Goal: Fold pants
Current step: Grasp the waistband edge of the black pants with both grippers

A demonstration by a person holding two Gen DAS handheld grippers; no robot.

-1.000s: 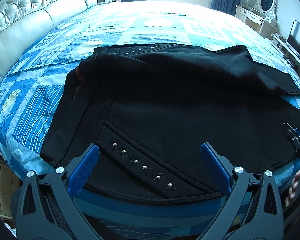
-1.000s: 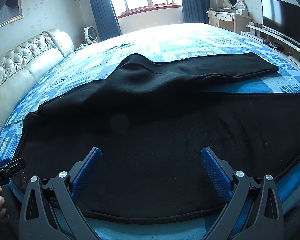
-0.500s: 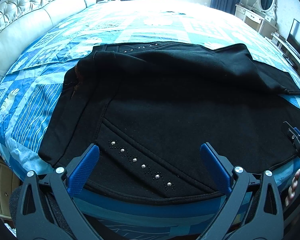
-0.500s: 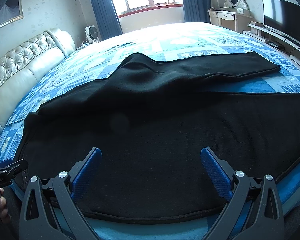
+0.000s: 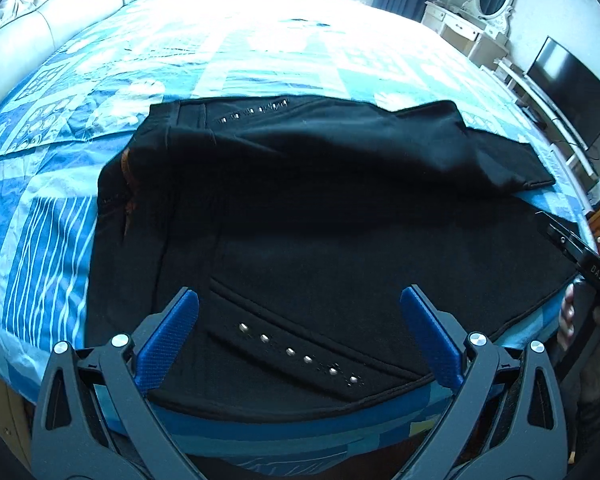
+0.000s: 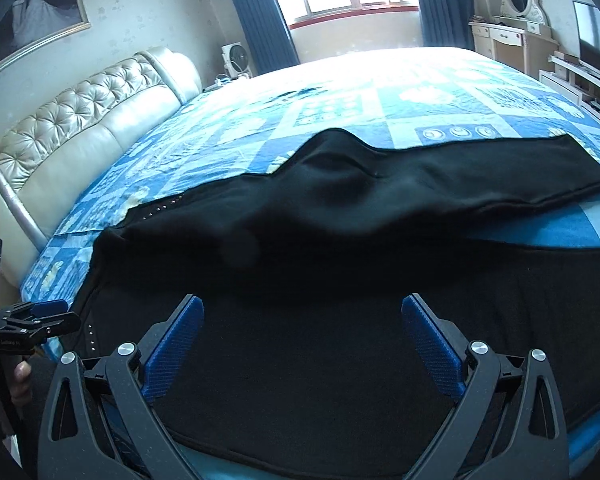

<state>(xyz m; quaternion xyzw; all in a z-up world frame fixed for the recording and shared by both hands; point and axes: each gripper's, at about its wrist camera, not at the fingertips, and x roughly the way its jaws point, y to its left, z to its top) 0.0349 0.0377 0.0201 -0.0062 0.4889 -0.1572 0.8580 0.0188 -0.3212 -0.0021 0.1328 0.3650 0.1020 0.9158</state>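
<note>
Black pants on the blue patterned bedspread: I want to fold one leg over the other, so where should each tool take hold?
Likely the near hem of the black fleece pants, coming from the bed's near edge. It lies flat along the blue patterned bedspread; the open left tool faces the studded pocket, the open right tool the near leg.

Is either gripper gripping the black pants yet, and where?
Neither. Left gripper and right gripper are open over the black pants, gripping nothing.

Both wrist views low at bed edge, facing across, sharing black pants.
</note>
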